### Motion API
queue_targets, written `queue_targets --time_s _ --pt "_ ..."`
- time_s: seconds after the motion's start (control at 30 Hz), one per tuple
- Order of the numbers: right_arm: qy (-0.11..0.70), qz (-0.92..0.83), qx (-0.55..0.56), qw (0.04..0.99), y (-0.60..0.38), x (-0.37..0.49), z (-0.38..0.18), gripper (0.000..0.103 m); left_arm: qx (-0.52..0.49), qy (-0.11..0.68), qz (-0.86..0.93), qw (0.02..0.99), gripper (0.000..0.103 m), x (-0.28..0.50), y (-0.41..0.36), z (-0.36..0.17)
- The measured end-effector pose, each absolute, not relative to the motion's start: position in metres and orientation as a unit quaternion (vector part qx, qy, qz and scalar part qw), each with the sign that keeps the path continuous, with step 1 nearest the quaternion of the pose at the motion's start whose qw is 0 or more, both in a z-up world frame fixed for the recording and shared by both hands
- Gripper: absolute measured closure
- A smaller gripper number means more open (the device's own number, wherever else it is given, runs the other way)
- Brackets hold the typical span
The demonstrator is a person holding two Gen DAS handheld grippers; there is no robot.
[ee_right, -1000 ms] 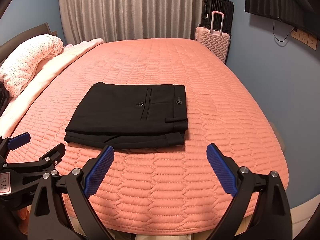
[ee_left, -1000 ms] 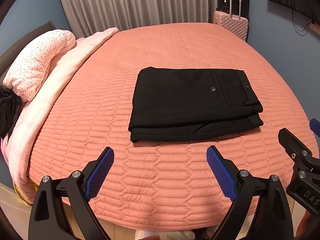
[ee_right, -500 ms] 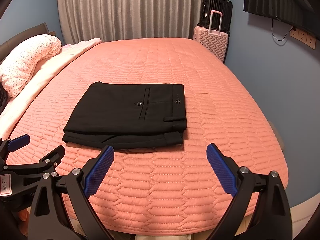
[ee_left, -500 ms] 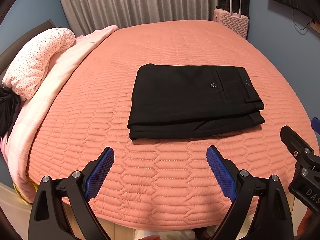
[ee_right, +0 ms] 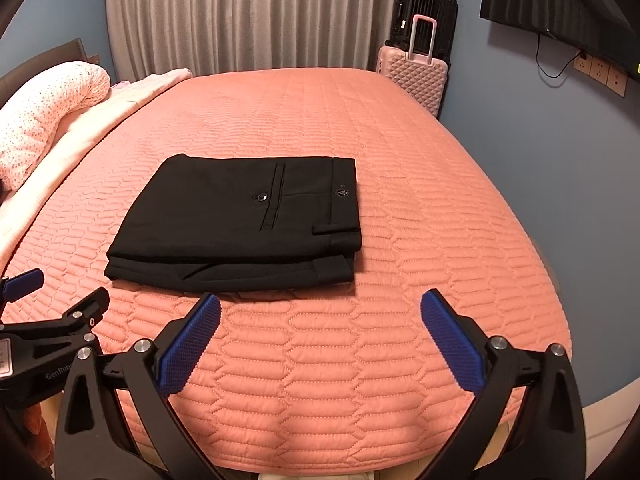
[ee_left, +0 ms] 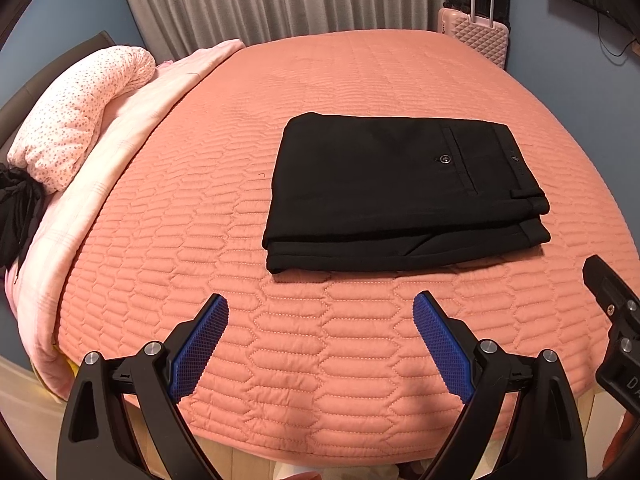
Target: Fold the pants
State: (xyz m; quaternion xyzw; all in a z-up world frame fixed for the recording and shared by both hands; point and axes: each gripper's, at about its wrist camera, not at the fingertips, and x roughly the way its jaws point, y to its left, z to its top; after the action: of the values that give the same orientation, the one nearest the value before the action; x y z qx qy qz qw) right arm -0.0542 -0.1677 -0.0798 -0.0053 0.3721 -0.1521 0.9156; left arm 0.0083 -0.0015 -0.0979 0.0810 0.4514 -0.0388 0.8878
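On bed (ee_right: pixel 400 140), folded pants (ee_right: pixel 240 220).

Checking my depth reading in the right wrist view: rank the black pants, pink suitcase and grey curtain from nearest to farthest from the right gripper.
From the right gripper:
1. black pants, just ahead, slightly left, on the bed.
2. pink suitcase, past the bed's far right corner.
3. grey curtain, along the back wall.

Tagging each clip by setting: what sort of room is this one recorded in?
A bedroom, most likely. A bed with a quilted salmon bedspread fills the view, a spotted pillow lies at its head, and a pink suitcase stands by the curtains. Folded black pants lie on the bed.
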Motion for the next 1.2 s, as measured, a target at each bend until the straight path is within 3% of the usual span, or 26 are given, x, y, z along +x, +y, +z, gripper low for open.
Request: queue_targets --time_s 1.2 --pt "0.373 -0.148 -0.005 0.916 -0.1639 -0.0538 -0.0814 0.005 0.079 0.444 -0.047 0.891 0.011 0.0107 -0.0069 -0.0917"
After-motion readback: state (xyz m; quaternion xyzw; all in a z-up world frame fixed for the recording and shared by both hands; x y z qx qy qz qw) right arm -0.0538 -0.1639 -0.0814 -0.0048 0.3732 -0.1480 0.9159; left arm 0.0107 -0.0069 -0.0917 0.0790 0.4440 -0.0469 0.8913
